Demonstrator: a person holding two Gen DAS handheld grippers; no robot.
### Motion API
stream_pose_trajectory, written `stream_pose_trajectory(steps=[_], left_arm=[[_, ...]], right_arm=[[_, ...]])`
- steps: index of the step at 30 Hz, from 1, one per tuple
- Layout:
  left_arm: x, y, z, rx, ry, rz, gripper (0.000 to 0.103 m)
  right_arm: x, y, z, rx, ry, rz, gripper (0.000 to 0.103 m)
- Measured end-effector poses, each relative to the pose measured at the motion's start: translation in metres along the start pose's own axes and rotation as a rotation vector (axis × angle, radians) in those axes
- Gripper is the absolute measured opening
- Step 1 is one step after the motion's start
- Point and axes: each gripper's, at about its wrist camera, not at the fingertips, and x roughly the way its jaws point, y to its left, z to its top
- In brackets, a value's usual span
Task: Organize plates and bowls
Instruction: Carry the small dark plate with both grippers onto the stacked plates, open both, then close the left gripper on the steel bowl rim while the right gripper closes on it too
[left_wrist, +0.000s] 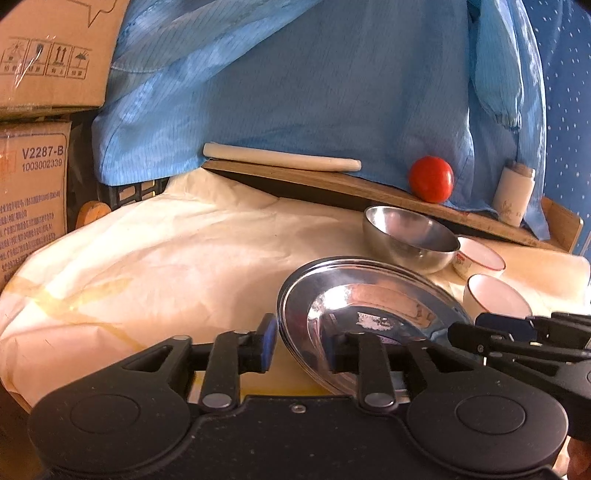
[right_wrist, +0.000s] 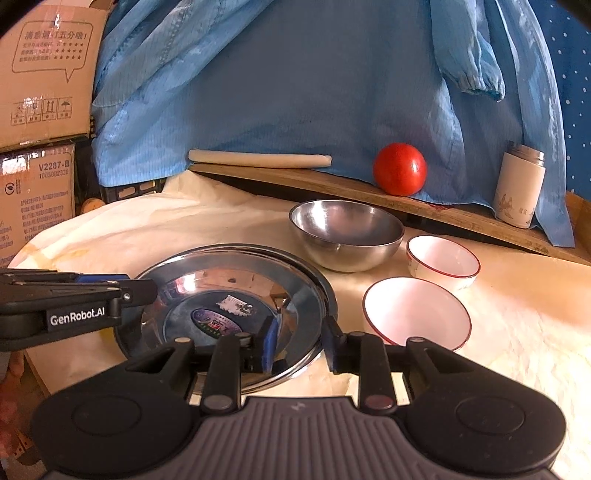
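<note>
Both grippers stand at the near rim of a stack of shiny round steel plates (right_wrist: 229, 295) lying on the cream paper-covered table (left_wrist: 147, 258). Left gripper (left_wrist: 299, 341): its blue-padded fingers (left_wrist: 267, 341) straddle the left rim of the stack, jaws part open, with a gap visible between pad and metal on the outer side; nothing is held. Right gripper (right_wrist: 300, 345): jaws likewise part open astride the right near rim, one pad over the plate face, the other outside the edge; no pinch is evident. In my judgement the two tools flank the stack so that it can be steadied from both sides, and the slack jaws suggest a plate rests there under its own weight.

Remaining tableware sits to the right and behind the plates. A round steel bowl (right_wrist: 347, 232) stands upright just behind the stack, close to it. Two white ceramic bowls with red rims are grouped beside it: the nearer one (right_wrist: 417, 314) lies just right of the plates, the farther one (right_wrist: 443, 262) just beside the steel bowl. All three are apart and unstacked, so I judge the bowl sorting outstanding.

Along the back, a tilted wooden board (right_wrist: 332, 184) carries a red tomato (right_wrist: 400, 169), a pale rolling pin (right_wrist: 258, 158) and a white flask with a metal cap (right_wrist: 519, 184), beneath hanging blue cloth (right_wrist: 295, 74). Cardboard boxes (right_wrist: 40, 74) stand at the left.
</note>
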Motion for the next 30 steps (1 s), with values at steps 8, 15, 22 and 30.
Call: stream_pose_trajectory(steps=[8,15,22,30], left_arm=[[-0.007,0.008,0.01,-0.065,-0.082,-0.008,0.094],[0.004,0.013,0.027,-0.092,-0.09,-0.013,0.102],[0.025,0.011,0.052,-0.099,-0.047,-0.067,0.102],[0.067,-0.005,0.086,-0.081,0.032,-0.128,0.102]], right_arm=[[-0.007,-0.017,0.002,0.068,-0.057,-0.004,0.075],[-0.01,-0.032,0.005,0.127,-0.121,-0.005,0.1],[-0.002,-0.049,0.01,0.17,-0.145,-0.016,0.102],[0.011,-0.076,0.032,0.246,-0.193,-0.007,0.102]])
